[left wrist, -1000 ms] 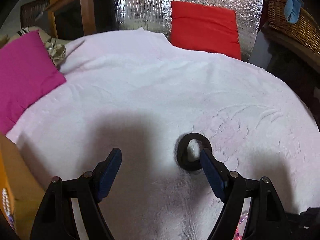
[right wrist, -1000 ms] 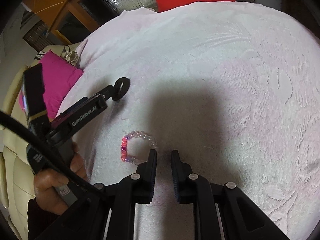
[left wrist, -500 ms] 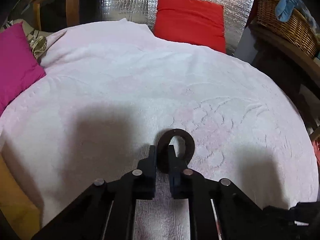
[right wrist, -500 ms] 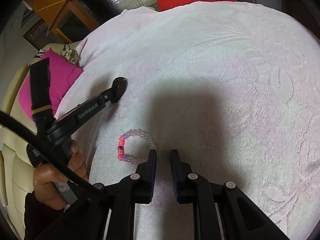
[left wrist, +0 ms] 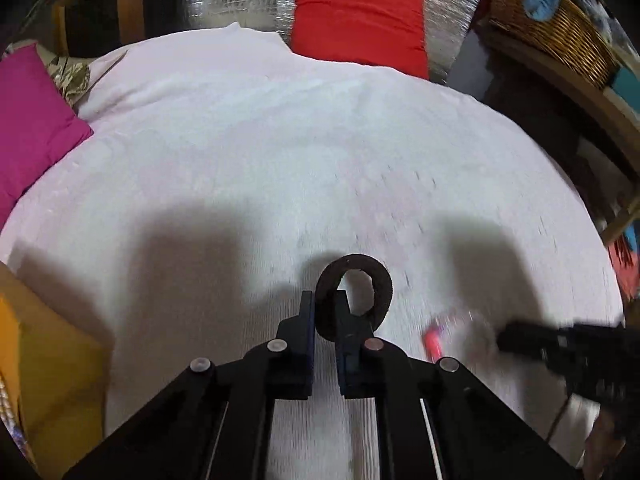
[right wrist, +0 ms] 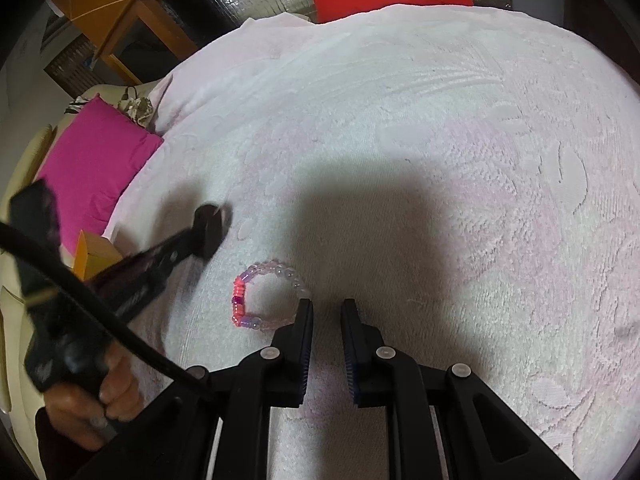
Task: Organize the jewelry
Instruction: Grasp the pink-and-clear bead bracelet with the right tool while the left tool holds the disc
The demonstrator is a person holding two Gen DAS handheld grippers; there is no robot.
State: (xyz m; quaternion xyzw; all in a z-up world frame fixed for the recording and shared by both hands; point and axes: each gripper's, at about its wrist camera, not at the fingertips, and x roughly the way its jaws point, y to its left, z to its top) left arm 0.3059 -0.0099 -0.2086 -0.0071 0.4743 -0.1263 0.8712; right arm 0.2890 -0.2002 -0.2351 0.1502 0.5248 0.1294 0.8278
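A black ring is pinched at its near-left rim by my left gripper, which is shut on it just over the white towel. A pink and clear bead bracelet lies flat on the towel, right beside the left finger of my right gripper. That gripper is nearly shut, with only a narrow gap and nothing in it. In the left wrist view the bracelet is a blur at the lower right, with the right gripper next to it. In the right wrist view the left gripper is blurred.
An orange box sits at the towel's left edge, with a magenta cushion behind it. A red cushion leans on silver foil at the back. A wicker basket stands on a shelf at the right. A hand holds the left gripper.
My left gripper closed on the black ring, then swung with it toward the bead bracelet, which now shows in its view. My right gripper has stayed put.
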